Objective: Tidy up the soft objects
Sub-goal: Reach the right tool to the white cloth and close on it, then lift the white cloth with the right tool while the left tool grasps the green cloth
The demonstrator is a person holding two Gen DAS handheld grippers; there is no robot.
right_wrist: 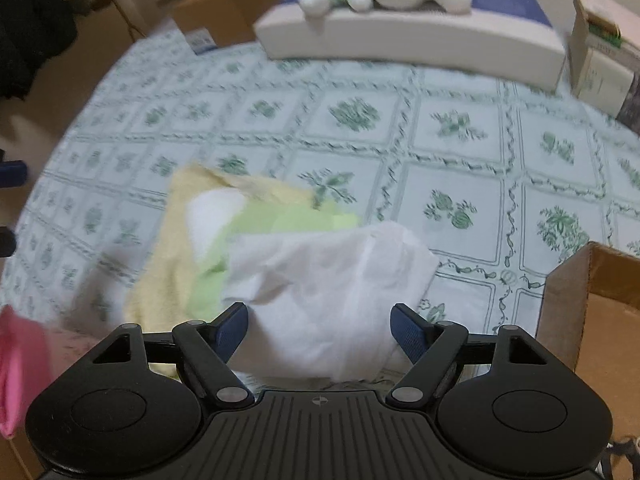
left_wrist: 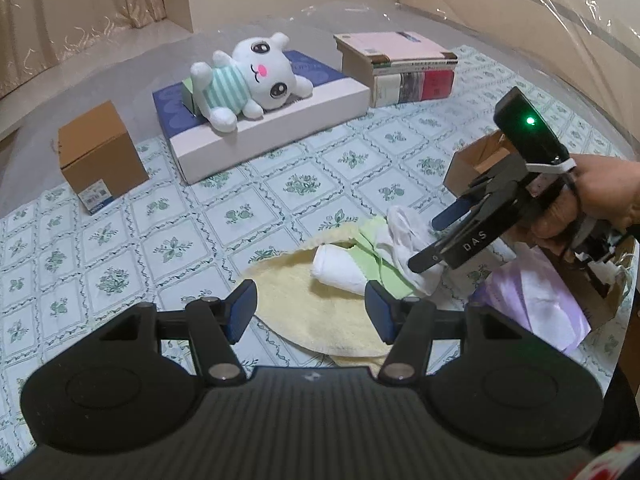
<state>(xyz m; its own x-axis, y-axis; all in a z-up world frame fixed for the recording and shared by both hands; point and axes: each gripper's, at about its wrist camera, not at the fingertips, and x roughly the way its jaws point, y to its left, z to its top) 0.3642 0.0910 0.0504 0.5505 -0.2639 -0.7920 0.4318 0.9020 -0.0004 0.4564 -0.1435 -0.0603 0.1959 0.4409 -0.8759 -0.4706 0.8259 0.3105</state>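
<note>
Two grippers over one pile of cloths on the patterned tablecloth [left_wrist: 280, 184]. Right gripper [right_wrist: 319, 322] spread wide, nothing pinched; the crumpled white cloth [right_wrist: 332, 276] sits between and just beyond its fingers, no pad pressing on it as far as the blurred view shows. From the left wrist view, the right gripper [left_wrist: 434, 242] comes in from the right, angled down, fingertips at the white cloth [left_wrist: 404, 236]. Left gripper [left_wrist: 312, 312] also spread, empty, hanging above the yellow towel [left_wrist: 320, 320], which lies under the rest of the pile.

Pile order, judged: yellow towel at bottom, green cloth [left_wrist: 384, 268] and a rolled white piece [left_wrist: 340, 268] on it, crumpled white cloth on top toward the right. That cloth has no clear long axis, just a bunched lump.

Key relation: the white cloth is dead ahead of the right gripper, which is nearer; the left one is a bit short of it. Likely the right one closes.

Cardboard box [right_wrist: 592, 312] stands just right of the pile. Plush toy [left_wrist: 244, 80] well apart, on the flat box [left_wrist: 272, 120].
</note>
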